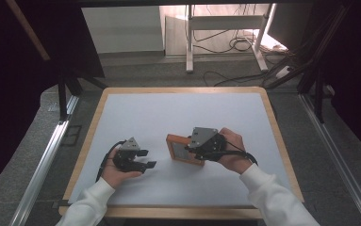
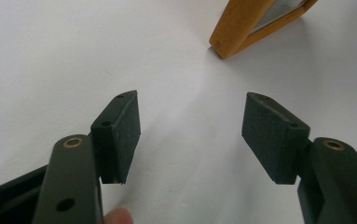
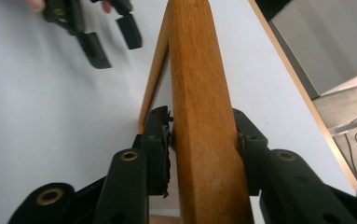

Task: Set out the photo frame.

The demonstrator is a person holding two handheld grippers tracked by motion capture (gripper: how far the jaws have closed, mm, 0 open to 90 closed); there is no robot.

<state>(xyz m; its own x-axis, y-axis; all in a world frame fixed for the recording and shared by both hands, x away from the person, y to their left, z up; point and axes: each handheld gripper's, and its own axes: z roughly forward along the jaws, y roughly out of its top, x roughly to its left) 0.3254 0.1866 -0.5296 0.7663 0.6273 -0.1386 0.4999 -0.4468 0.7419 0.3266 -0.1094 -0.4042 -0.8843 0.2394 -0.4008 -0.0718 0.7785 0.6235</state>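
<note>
At the near edge of the white-topped bench point(image 1: 135, 110), a person in white sleeves works a claw in each hand. The left claw point(image 1: 145, 158) hangs wide open over bare surface, its pads point(image 2: 122, 130) gripping nothing. Just beyond, the right claw point(image 1: 190, 147) is clamped on the side rail of a wooden picture frame point(image 1: 184, 149), one pad point(image 3: 160, 149) pressed to each face of the rail. The frame sits near the bench's middle, its far corner resting on the surface and the gripped side tilted up.
</note>
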